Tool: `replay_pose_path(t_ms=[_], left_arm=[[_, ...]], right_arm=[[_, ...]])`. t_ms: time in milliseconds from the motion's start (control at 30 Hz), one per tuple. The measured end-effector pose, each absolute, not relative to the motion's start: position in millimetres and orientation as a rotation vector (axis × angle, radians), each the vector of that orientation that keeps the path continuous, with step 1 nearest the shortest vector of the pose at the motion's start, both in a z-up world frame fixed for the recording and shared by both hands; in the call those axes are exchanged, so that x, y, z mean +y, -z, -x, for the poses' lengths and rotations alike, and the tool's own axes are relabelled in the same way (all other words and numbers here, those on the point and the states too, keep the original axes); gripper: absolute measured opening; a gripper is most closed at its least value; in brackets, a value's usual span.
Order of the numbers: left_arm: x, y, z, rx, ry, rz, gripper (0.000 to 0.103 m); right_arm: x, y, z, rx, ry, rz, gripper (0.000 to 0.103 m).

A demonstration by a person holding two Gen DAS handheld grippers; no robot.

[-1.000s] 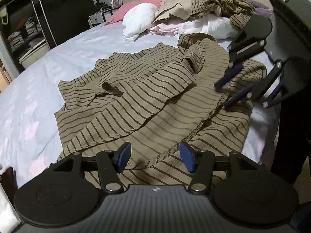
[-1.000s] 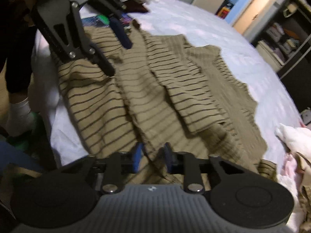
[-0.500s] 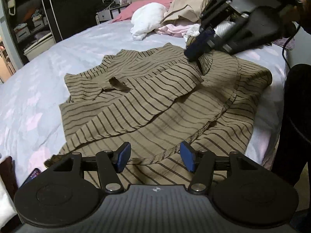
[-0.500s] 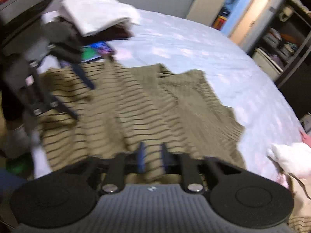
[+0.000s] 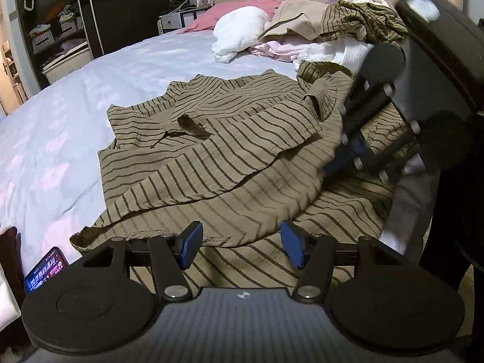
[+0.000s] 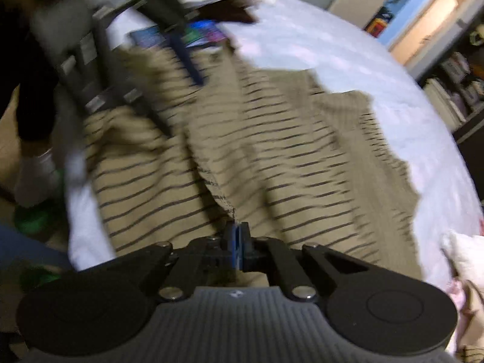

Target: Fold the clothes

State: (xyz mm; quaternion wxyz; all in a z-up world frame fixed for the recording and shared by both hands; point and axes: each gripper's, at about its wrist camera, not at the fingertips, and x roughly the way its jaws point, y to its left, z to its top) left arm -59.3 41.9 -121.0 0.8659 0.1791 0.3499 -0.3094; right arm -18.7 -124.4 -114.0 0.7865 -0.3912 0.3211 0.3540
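Shirt (image 5: 230, 163) sprawls rumpled on near bed (image 5: 99, 90), one flap over, unfolded pile (image 5: 317, 36) far behind; your right gripper (image 6: 238, 242) pinches its hem, left gripper (image 5: 239, 242) spread above near edge, so most folding remains.

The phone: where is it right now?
Left wrist view, bottom left: the phone lies screen-up on the bed, just left of the striped shirt hem corner.
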Motion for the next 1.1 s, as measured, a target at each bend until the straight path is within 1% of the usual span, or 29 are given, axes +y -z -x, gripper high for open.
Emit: replay_pose_path(t_ms=[333,467,500,567,600,633,833,1100], left_arm=[[44.5,121.2,53.9,0.732,0.645,-0.358,0.055],[45.5,118.7,46.8,0.733,0.637,-0.356,0.055],[45.7,118.1,45.0,0.732,0.635,-0.357,0.055],[45.2,117.3,40.5,0.732,0.633,-0.359,0.055],[44.5,117.1,38.2,0.734,0.630,-0.361,0.055],[43.8,116.8,35.7,0.735,0.627,-0.364,0.055],[44.5,123.0,24.1,0.756,0.624,-0.314,0.055],[33.7,134.5,17.3,0.797,0.650,-0.276,0.055]], right_arm=[[-124.4,56.4,-85.6,0.563,-0.631,0.892,0.002],[-118.2,62.7,-124.9,0.528,-0.597,0.896,0.003],[-119.7,65.0,-126.7,0.525,-0.579,0.894,0.005],[-122.9,69.7,-130.4,0.519,-0.544,0.891,0.015],[-124.5,72.0,-132.2,0.516,-0.527,0.888,0.029],[-126.1,74.3,-134.1,0.513,-0.509,0.886,0.036],[-188.9,68.6,-105.2,0.583,-0.476,0.752,0.039],[-219.3,116.9,-79.1,0.708,-0.472,0.820,0.042]])
